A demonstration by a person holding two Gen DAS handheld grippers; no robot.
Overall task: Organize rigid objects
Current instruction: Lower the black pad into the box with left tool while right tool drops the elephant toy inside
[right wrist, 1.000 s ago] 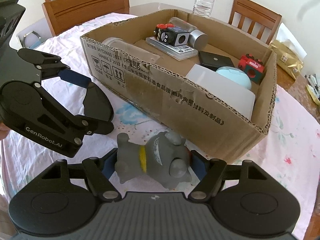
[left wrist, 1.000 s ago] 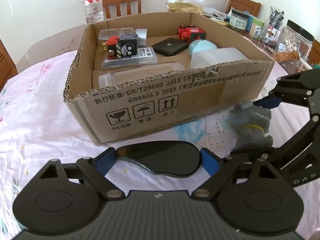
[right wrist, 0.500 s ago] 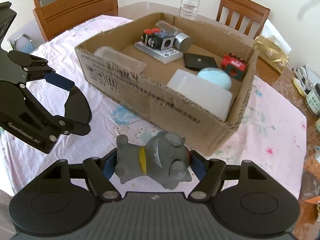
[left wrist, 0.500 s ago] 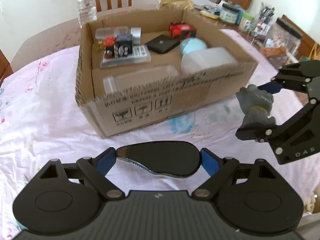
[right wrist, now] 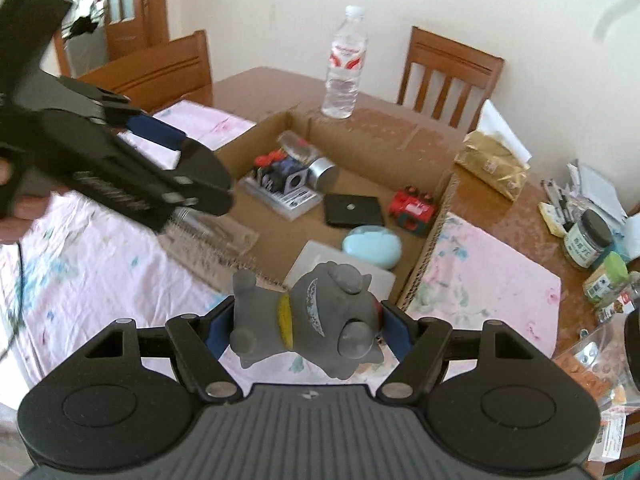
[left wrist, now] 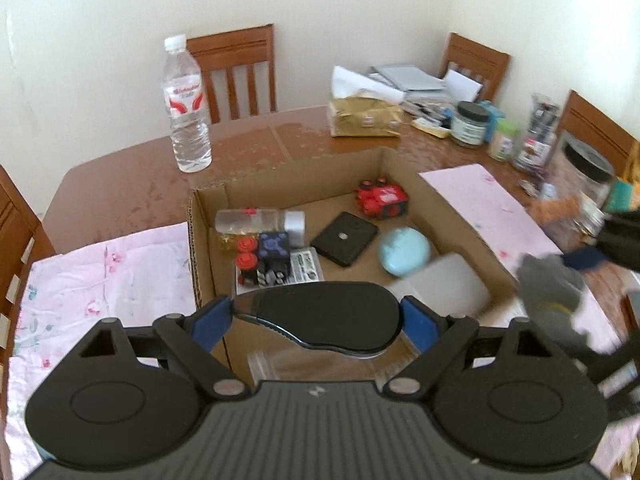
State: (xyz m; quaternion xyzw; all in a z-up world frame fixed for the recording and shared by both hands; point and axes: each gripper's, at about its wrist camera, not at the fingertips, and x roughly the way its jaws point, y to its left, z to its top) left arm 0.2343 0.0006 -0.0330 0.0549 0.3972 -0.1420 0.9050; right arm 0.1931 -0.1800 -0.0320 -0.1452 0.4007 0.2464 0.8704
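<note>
Two tongs are loaded: the left tongs (left wrist: 316, 320) pinch a black case (left wrist: 320, 316) and the right tongs (right wrist: 306, 328) pinch a grey toy (right wrist: 308, 320), both held up at the near edge of the box (right wrist: 436, 216). Beyond, the box floor is crowded: white lid (right wrist: 316, 256), blue oval (right wrist: 372, 246), black pad (right wrist: 352, 210), red toy (right wrist: 414, 206). Released from this height, either item could bounce off those. Tongs working side by side may also collide.

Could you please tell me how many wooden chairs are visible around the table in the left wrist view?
4. One chair stands behind the water bottle, a second chair at the far right corner, a third chair along the right side, and a fourth chair at the left edge. Others may be hidden.
</note>
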